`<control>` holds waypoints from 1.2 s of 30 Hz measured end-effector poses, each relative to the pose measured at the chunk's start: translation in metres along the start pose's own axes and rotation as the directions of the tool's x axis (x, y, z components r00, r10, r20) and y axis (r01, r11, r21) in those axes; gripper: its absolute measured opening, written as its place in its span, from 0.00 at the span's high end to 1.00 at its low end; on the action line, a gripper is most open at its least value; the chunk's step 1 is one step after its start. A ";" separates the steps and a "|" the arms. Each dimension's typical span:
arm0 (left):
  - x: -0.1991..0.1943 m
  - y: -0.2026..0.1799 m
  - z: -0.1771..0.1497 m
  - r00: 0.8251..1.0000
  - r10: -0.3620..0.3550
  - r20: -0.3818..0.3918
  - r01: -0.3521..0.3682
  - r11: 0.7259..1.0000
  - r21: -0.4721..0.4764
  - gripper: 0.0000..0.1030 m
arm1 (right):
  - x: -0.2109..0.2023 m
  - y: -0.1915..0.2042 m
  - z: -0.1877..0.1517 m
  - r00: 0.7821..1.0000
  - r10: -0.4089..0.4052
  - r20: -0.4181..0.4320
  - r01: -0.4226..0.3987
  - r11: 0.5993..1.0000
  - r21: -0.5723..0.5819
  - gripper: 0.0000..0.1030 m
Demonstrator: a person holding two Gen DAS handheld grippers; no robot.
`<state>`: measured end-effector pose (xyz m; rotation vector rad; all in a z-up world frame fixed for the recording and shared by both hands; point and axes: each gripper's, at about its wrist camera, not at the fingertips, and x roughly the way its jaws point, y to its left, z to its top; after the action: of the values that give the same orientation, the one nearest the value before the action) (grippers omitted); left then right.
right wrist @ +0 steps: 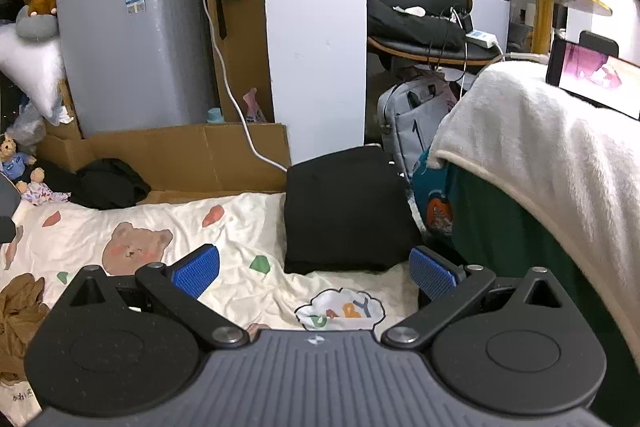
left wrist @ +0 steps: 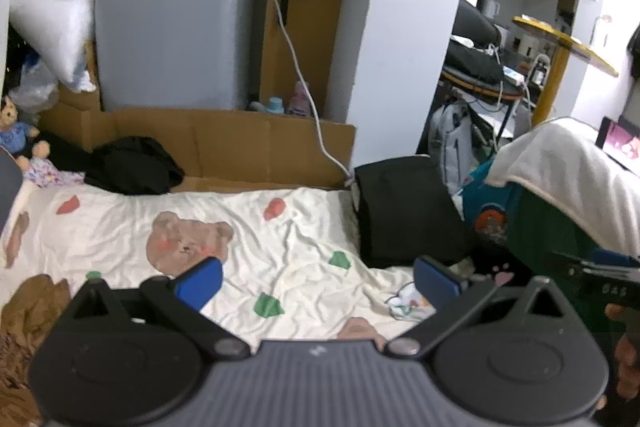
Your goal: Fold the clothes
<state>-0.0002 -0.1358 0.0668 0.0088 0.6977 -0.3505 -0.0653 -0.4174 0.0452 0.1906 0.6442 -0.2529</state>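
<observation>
A folded black garment (right wrist: pixel 346 211) lies squared on the cream bear-print bedsheet (right wrist: pixel 240 227), just ahead of my right gripper (right wrist: pixel 314 273). That gripper hovers over the sheet, open, with nothing between its blue pads (right wrist: pixel 196 269). In the left wrist view the same folded black garment (left wrist: pixel 408 211) sits ahead and to the right of my left gripper (left wrist: pixel 318 283), which is also open and holds nothing. A crumpled black garment (left wrist: pixel 132 165) rests at the far edge of the bed near the cardboard; it shows in the right view too as a crumpled black garment (right wrist: pixel 108 183).
A grey appliance (left wrist: pixel 176 15) and a cardboard wall (left wrist: pixel 240 143) stand behind the bed. A white blanket (right wrist: pixel 540 147) over a green item rises at the right. Brown fabric (right wrist: pixel 16 307) lies at the left. Stuffed toys (left wrist: pixel 16 135) sit at the far left. The other gripper's black body (left wrist: pixel 608 287) shows at right.
</observation>
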 end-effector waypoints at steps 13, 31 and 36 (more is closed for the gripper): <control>0.014 -0.005 -0.028 0.997 0.048 -0.054 -0.048 0.999 -0.002 0.00 | 0.001 0.019 -0.015 0.999 0.034 -0.017 -0.035 0.999 -0.025 0.00; 0.008 0.009 -0.042 0.979 0.170 -0.115 -0.177 0.983 -0.058 0.00 | -0.008 0.049 -0.025 0.991 0.125 -0.051 -0.129 0.989 -0.072 0.00; 0.012 0.023 -0.050 0.973 0.188 -0.138 -0.198 0.978 -0.066 0.00 | -0.002 0.055 -0.023 0.988 0.148 -0.051 -0.152 0.983 -0.105 0.00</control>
<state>-0.0154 -0.1122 0.0182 0.0241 0.8332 -0.1357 -0.0638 -0.3588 0.0332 0.1399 0.6809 -0.0685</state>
